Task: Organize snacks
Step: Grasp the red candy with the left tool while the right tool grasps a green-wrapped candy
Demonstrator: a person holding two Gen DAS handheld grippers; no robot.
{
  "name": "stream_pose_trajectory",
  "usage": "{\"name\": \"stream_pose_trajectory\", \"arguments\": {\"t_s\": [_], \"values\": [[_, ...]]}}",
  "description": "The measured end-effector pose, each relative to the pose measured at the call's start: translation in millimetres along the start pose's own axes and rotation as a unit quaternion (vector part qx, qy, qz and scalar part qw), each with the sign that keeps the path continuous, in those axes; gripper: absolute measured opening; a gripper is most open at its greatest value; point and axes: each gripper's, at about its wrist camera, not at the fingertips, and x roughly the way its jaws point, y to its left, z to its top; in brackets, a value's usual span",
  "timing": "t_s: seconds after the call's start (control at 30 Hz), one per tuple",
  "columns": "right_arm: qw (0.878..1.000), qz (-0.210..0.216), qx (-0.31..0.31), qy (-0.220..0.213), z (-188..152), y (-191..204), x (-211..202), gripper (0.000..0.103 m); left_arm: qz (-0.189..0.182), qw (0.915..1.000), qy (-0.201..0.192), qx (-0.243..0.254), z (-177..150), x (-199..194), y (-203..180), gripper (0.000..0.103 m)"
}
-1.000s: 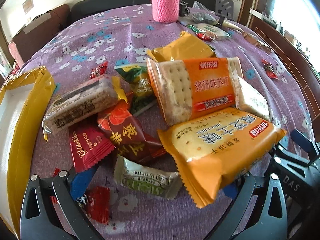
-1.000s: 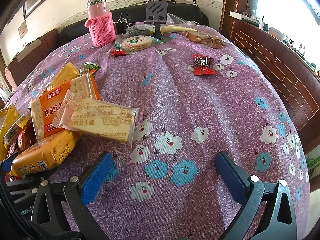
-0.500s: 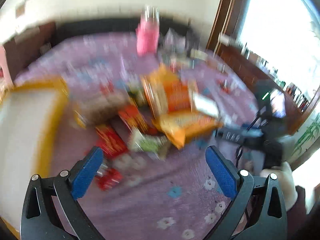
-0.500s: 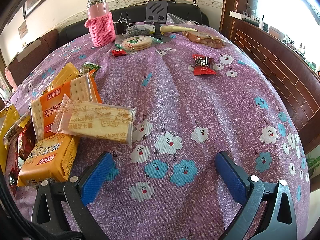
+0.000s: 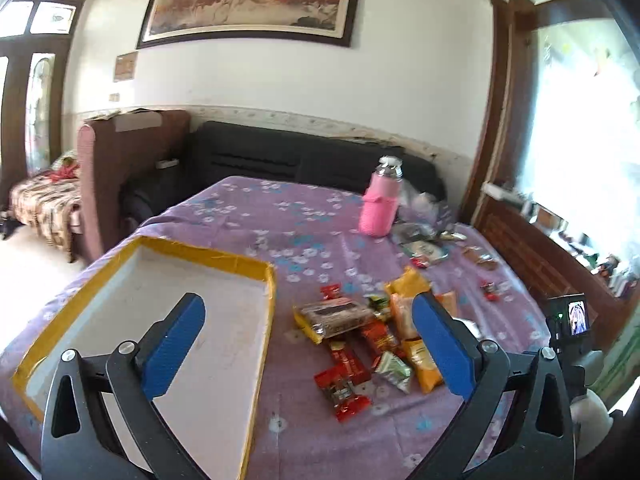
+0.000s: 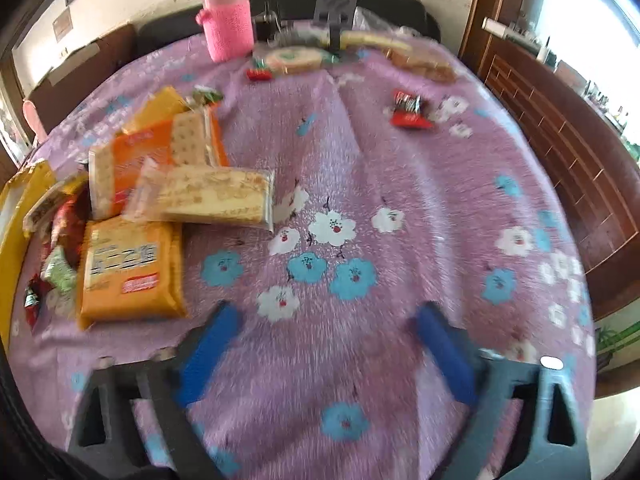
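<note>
A pile of snack packets (image 5: pixel 372 332) lies on the purple flowered tablecloth, right of a shallow white box with yellow taped rim (image 5: pixel 264 280). My left gripper (image 5: pixel 308 344) is open and empty, held high above the table's near edge. In the right wrist view, an orange cracker pack (image 6: pixel 128 268), a clear biscuit pack (image 6: pixel 212 196) and another orange cracker pack (image 6: pixel 156 152) lie at the left. My right gripper (image 6: pixel 328 344) is open and empty, low over bare cloth right of them.
A pink bottle (image 6: pixel 226 20) stands at the back of the table, with a phone stand (image 6: pixel 336 4) and more packets beside it. A red candy wrapper (image 6: pixel 408 110) lies apart at the right. A black sofa (image 5: pixel 280 160) is behind the table.
My left gripper has pulled back and up from close over the snack pile to a high, far view of the table. My right gripper has shifted slightly; its view is blurred.
</note>
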Motion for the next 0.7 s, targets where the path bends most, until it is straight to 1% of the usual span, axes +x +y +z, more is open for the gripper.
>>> {"name": "stream_pose_trajectory", "arguments": {"t_s": [0.03, 0.07, 0.13, 0.17, 0.23, 0.27, 0.33, 0.4, 0.43, 0.5, 0.6, 0.67, 0.7], "values": [[1.000, 0.003, 0.000, -0.012, 0, 1, -9, 0.086, -0.015, 0.9996, 0.022, -0.009, 0, 8, 6, 0.103], [0.999, 0.006, -0.003, -0.031, 1, 4, -20, 0.086, -0.017, 0.9987, 0.044, -0.021, 1, 16, 10, 0.103], [0.998, 0.024, -0.016, -0.058, 5, 15, -39, 0.086, 0.000, 0.9965, 0.075, -0.036, -3, 27, 16, 0.103], [0.997, 0.045, -0.026, -0.064, 7, 24, -45, 0.086, 0.006, 0.9953, 0.088, -0.042, -7, 33, 20, 0.103], [0.993, 0.086, -0.045, -0.066, 11, 44, -50, 0.086, -0.005, 0.9947, 0.087, -0.054, -10, 32, 25, 0.103], [0.990, 0.106, -0.060, -0.064, 13, 58, -51, 0.084, -0.007, 0.9949, 0.079, -0.061, -12, 28, 29, 0.103], [0.985, 0.131, -0.090, -0.061, 14, 83, -50, 0.079, 0.000, 0.9961, 0.070, -0.053, -11, 23, 31, 0.103], [0.979, 0.150, -0.127, -0.061, 16, 111, -49, 0.065, 0.010, 0.9976, 0.061, -0.033, -11, 17, 29, 0.103], [0.974, 0.158, -0.150, -0.062, 16, 128, -47, 0.063, 0.012, 0.9979, 0.056, -0.029, -11, 13, 30, 0.103], [0.967, 0.166, -0.183, -0.065, 14, 150, -45, 0.062, 0.005, 0.9982, 0.051, -0.031, -10, 8, 33, 0.103], [0.959, 0.163, -0.223, -0.055, 14, 177, -29, 0.061, 0.005, 0.9985, 0.047, -0.027, -10, 8, 35, 0.103], [0.956, 0.166, -0.236, -0.045, 11, 187, -20, 0.052, -0.004, 0.9986, 0.046, -0.025, -12, 8, 35, 0.103], [0.956, 0.162, -0.241, -0.040, 10, 191, -14, 0.051, -0.010, 0.9986, 0.045, -0.026, -14, 9, 35, 0.103]]}}
